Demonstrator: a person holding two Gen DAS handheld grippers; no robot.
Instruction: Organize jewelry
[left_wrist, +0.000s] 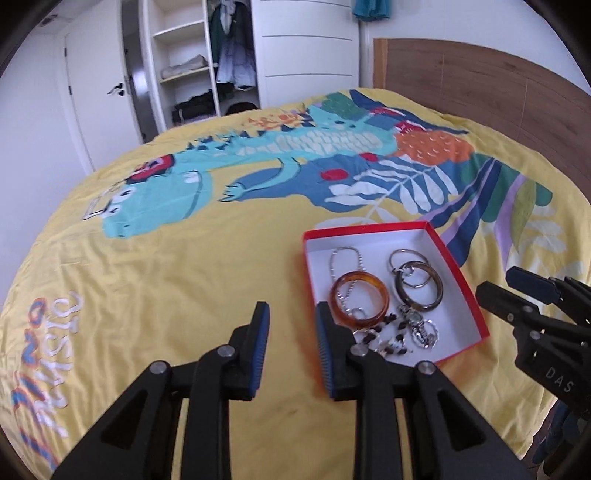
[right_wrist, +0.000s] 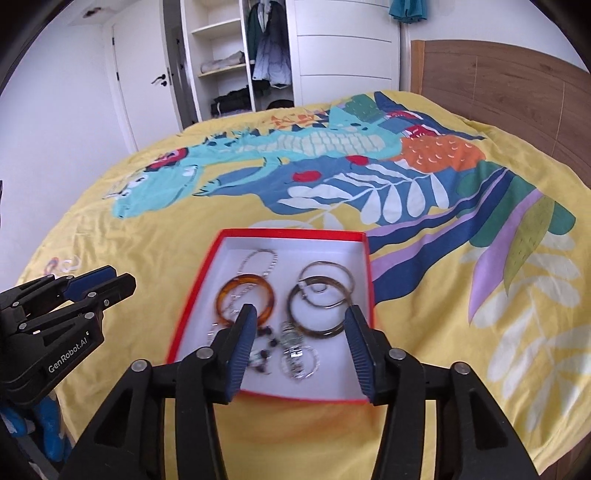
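Both grippers hang w/ jaws apart, nothing between: left gripper (left_wrist: 291, 314), right gripper (right_wrist: 301, 314). Red box (right_wrist: 364, 258), white inside, sits on yellow dino bedspread (left_wrist: 147, 277). It holds an amber bangle (right_wrist: 245, 299), dark bangle (right_wrist: 321, 314), silver hoops (right_wrist: 327, 286), chain (left_wrist: 345, 258), watch (left_wrist: 415, 321), beaded piece (left_wrist: 384, 338). Box is just right of left jaws, beneath & ahead of right jaws, not touching.

We see bed (right_wrist: 258, 435) under yellow dinosaur-print cover (left_wrist: 147, 280); red box (right_wrist: 364, 258) lies directly on cover, just below blue leaf print.
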